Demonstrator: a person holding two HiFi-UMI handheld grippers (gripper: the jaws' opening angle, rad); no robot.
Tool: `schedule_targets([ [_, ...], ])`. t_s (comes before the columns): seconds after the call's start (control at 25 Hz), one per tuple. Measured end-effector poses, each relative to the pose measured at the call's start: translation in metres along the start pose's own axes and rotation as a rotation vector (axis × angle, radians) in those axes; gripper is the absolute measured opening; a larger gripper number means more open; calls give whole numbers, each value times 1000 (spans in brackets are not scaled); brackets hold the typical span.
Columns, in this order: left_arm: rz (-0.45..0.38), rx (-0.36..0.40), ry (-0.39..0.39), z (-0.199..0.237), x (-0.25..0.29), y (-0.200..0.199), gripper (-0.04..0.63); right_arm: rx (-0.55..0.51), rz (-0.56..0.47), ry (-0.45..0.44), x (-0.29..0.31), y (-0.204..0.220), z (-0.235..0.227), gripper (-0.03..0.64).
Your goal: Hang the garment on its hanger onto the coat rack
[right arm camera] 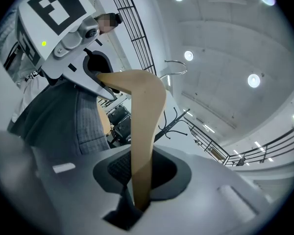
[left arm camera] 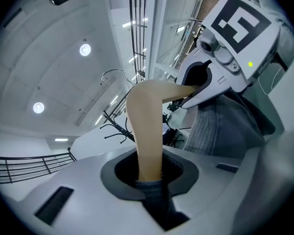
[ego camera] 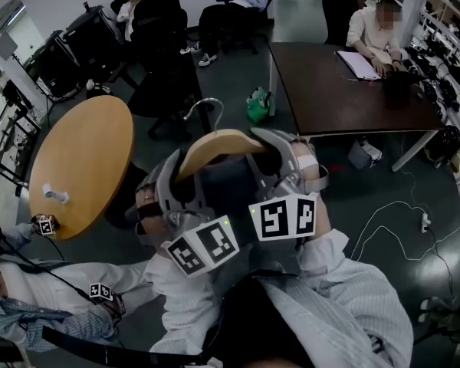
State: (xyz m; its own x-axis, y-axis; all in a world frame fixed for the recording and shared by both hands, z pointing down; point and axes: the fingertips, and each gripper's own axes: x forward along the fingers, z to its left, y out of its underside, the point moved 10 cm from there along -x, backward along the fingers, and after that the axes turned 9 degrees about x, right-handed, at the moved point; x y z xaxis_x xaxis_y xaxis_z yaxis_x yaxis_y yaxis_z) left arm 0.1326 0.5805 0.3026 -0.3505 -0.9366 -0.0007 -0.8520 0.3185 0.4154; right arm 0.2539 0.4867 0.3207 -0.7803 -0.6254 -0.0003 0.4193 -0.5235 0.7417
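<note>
Both grippers are clamped tight on the wooden hanger (ego camera: 218, 144), one per end. The left gripper (left arm camera: 149, 180) also has a bit of the grey garment (ego camera: 222, 186) pinched in, and the right gripper (right arm camera: 137, 199) has bare wood. Gripping both ends probably keeps it level, with the metal hook (ego camera: 203, 106) free and pointing forward. The garment's draped on the hanger, up in the air. The coat rack (right arm camera: 169, 127) is well ahead, so nothing's hung yet.
</note>
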Motion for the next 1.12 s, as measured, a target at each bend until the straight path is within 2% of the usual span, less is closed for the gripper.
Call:
schedule_targets([
  [0.4,-37,-2,-1,34,181,41,60,-14,11,31,177,20,-46,61],
  [0.68,-70,25,0,54,296,78,60,11,8,68,294,36,-62,63],
  [0.96,-46,23,-8,48,413,84,60,16,-14,48,400,81,-101,64],
  [1.12,-13,19,-31,56,484,77,60,12,-47,21,466,100,-137,66],
])
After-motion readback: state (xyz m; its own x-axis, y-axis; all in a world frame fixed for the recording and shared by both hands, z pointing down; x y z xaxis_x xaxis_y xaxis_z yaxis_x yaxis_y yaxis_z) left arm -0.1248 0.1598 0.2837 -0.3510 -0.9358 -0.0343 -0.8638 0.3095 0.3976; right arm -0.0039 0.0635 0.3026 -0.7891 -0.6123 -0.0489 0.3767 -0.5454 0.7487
